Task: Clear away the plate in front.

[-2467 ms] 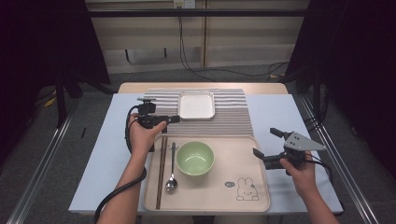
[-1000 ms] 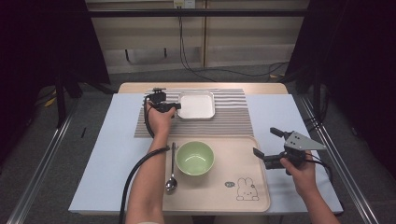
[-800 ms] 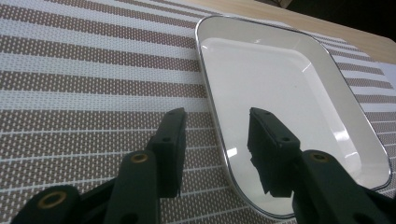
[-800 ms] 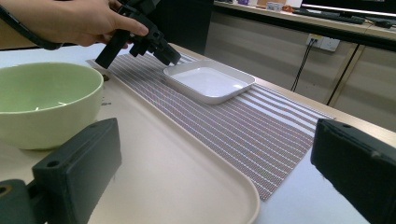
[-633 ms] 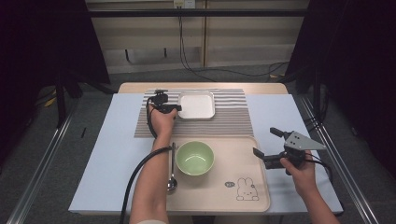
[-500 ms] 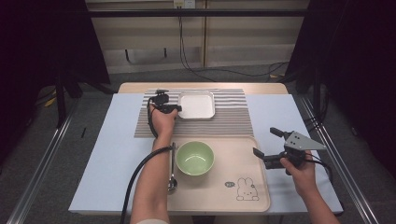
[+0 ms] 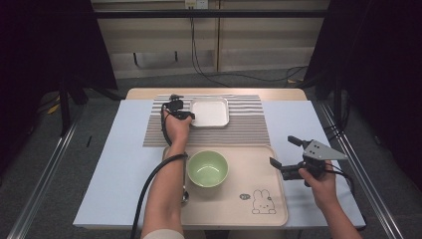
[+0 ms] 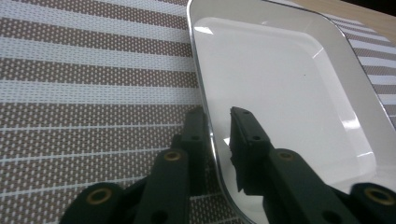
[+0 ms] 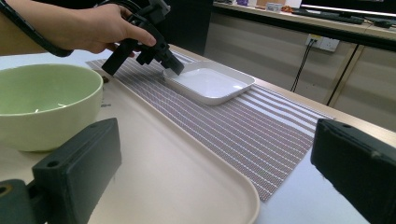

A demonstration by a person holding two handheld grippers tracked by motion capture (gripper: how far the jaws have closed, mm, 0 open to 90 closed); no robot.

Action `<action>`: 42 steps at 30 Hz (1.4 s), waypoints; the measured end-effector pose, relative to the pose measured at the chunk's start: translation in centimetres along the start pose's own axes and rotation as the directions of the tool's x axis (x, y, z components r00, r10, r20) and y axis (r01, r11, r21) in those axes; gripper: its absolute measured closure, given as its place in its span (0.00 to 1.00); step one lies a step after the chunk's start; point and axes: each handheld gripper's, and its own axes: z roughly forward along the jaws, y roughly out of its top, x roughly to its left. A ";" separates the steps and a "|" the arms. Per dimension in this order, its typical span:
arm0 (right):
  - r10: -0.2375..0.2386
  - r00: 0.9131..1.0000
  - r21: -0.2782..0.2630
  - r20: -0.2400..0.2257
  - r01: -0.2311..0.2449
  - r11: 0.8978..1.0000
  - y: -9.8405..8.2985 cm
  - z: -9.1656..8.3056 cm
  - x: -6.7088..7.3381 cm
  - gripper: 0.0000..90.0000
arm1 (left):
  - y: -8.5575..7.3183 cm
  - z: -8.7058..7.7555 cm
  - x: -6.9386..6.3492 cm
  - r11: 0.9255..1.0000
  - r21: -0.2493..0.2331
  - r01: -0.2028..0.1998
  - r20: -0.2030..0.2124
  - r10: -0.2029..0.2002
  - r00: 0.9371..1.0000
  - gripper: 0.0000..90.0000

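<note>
A white square plate (image 7: 211, 110) (image 8: 280, 93) (image 9: 210, 84) lies on the striped placemat (image 7: 249, 124) at the far middle of the table. My left gripper (image 7: 191, 118) (image 8: 215, 112) (image 9: 173, 65) reaches its near-left rim. One jaw stands outside the rim and one inside, and a thin gap still shows beside the inner one. These jaws have just been closing, with the rim between them. My right gripper (image 7: 280, 151) (image 9: 219, 140) hovers open by the tray's right edge, with nothing between its jaws.
A beige tray (image 7: 249, 204) (image 9: 177, 177) with a rabbit print lies near the front edge and carries a green bowl (image 7: 207, 168) (image 9: 42, 102). A spoon (image 7: 184, 197) peeks out beside my left forearm. The pale blue tabletop (image 7: 114, 169) borders the tray and mat.
My left hand went from the tray's left side up to the plate's near-left rim, and its jaws narrowed around that rim. The right gripper stayed put.
</note>
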 end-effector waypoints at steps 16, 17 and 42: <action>-0.007 1.000 0.003 -0.001 0.007 1.000 0.0 0.0 -0.1 0.02 | 0.6 -1.4 -0.6 0.998 0.049 0.037 0.011 -0.037 0.999 0.99; -0.010 1.000 0.005 0.000 0.010 1.000 0.0 0.0 -0.1 0.02 | 0.6 -1.4 -0.6 0.998 0.049 0.037 0.011 -0.037 0.999 0.99; 0.104 0.993 0.038 0.062 -0.107 0.994 0.7 0.3 -1.8 0.00 | 1.3 -5.6 -3.7 0.992 0.075 -0.098 0.212 0.081 0.974 0.99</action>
